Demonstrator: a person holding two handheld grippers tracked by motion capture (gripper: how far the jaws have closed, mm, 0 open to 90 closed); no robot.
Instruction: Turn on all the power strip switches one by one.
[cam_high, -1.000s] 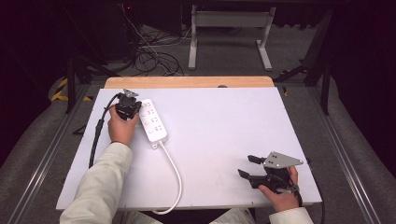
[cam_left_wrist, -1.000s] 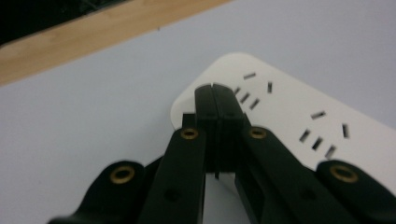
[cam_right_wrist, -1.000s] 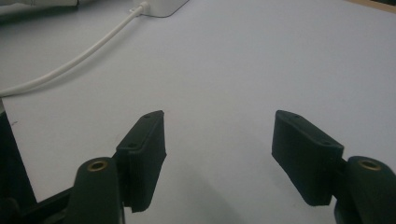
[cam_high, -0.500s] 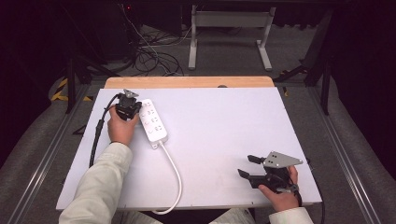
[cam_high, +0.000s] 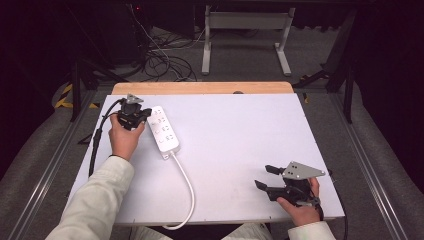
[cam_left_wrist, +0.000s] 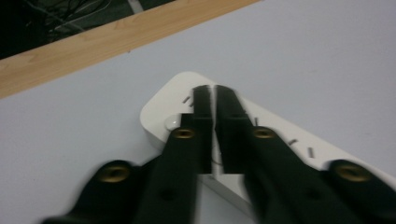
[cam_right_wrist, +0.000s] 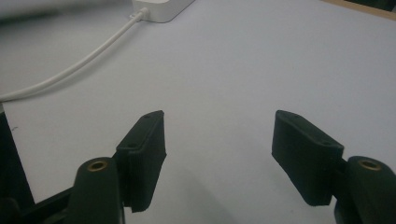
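Note:
A white power strip (cam_high: 164, 131) lies on the left half of the table, and its white cable (cam_high: 187, 185) curls toward the near edge. My left gripper (cam_high: 145, 114) hovers over the strip's far end. In the left gripper view its jaws (cam_left_wrist: 215, 91) have just been opening. A narrow slit parts them, with nothing between, above the strip's rounded end (cam_left_wrist: 159, 116). My right gripper (cam_high: 263, 176) rests low at the near right, open and empty (cam_right_wrist: 217, 126). Beyond it lie the cable (cam_right_wrist: 79, 65) and the strip's end (cam_right_wrist: 161, 7).
The white tabletop (cam_high: 240, 130) has a wooden strip (cam_high: 200, 88) along its far edge. A black cable (cam_high: 97, 145) trails from the left gripper off the table's left side. Behind the table are tangled floor cables (cam_high: 165, 55) and a metal stand (cam_high: 245, 22).
My left gripper has lifted slightly and shifted a little left off the strip's far end. The right gripper has not moved.

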